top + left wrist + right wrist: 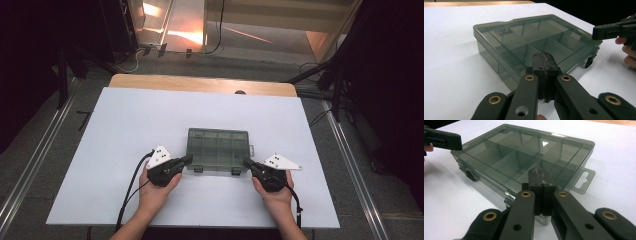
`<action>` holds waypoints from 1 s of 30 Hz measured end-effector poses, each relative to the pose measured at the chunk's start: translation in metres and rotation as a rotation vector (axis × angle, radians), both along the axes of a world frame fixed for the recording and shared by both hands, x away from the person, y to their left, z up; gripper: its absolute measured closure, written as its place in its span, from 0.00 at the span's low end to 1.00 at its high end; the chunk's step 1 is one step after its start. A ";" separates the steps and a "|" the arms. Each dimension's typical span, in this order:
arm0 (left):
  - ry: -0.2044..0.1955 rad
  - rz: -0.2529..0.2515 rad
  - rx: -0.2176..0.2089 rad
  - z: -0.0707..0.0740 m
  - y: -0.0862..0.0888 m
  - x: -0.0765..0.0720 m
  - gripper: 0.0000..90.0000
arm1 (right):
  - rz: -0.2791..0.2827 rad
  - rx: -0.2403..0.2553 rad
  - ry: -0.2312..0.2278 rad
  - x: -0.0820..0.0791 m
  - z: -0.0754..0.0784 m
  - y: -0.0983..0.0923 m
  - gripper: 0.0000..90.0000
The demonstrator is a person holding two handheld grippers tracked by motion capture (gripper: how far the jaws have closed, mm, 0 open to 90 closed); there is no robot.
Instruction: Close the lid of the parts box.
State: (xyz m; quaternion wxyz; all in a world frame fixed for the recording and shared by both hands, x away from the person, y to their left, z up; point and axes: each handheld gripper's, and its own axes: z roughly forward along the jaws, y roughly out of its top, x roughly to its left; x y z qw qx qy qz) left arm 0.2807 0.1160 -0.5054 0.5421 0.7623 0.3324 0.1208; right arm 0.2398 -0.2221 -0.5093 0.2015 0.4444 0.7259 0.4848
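Two hands come in over the near edge of the bench, each holding a pair of black tongs, and both point inward at a smoky, see-through plastic compartment box lying flat with its lid shut, around the middle of the bench and somewhat toward the near edge. The left hand has its palm under its tool, forearm angled up from the near edge, and the left tongs aim right, their tip at the box's near left corner. The right hand mirrors it, and the right tongs aim left, their tip at the box's near right corner. In the left gripper view the left tongs are pressed fully together with nothing between them, the tip lying over the box's near rim; whether it touches cannot be told. In the right gripper view the right tongs are likewise pressed together and empty, just above the box's lid edge, beside its clear hang tab. A grey three-cornered plate sits on top of each tool, and a black cable trails from each toward the near edge. The bench has a white top, with a strip of bare wood along its far edge. Around it the room is dark, with grey floor, metal rails running along the left and right sides, and a warm orange glow beyond the far edge.
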 end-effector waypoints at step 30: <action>0.004 -0.009 -0.005 -0.001 0.000 0.001 1.00 | -0.102 0.027 -0.077 -0.035 0.018 -0.068 0.03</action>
